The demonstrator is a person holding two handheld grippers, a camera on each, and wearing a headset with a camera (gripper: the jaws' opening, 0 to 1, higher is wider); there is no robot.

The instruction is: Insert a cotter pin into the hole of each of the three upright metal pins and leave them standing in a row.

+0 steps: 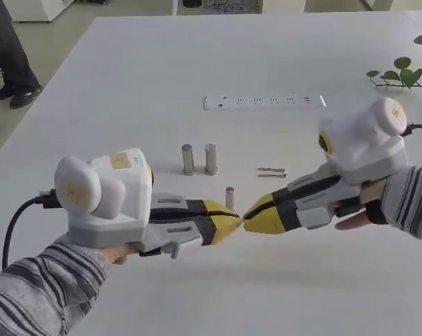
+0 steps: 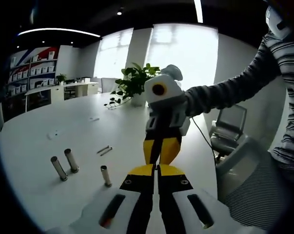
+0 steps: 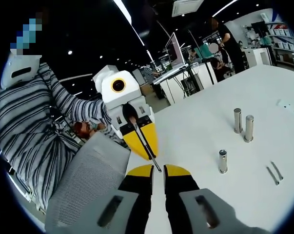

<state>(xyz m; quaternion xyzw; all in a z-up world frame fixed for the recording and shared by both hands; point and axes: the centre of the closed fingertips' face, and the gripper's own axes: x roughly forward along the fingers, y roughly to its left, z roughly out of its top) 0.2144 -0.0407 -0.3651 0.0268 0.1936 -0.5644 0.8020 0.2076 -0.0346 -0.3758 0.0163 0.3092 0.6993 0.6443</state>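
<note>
I can read no text anywhere; the tan sticker (image 1: 120,160) on top of the left gripper (image 1: 237,219) is too blurred to make out; the power strip (image 1: 264,102) beyond that gripper bears no legible print.

Left gripper (image 1: 237,218): we find it level, tips just on the near side of the lone metal pin (image 1: 229,197), jaws clamped on a cotter pin (image 3: 156,163).
Right gripper (image 1: 246,215): angled downward, tips just right of that pin, facing the left's, jaws narrowly apart.
Forearms: striped sleeves (image 1: 36,294).
</note>
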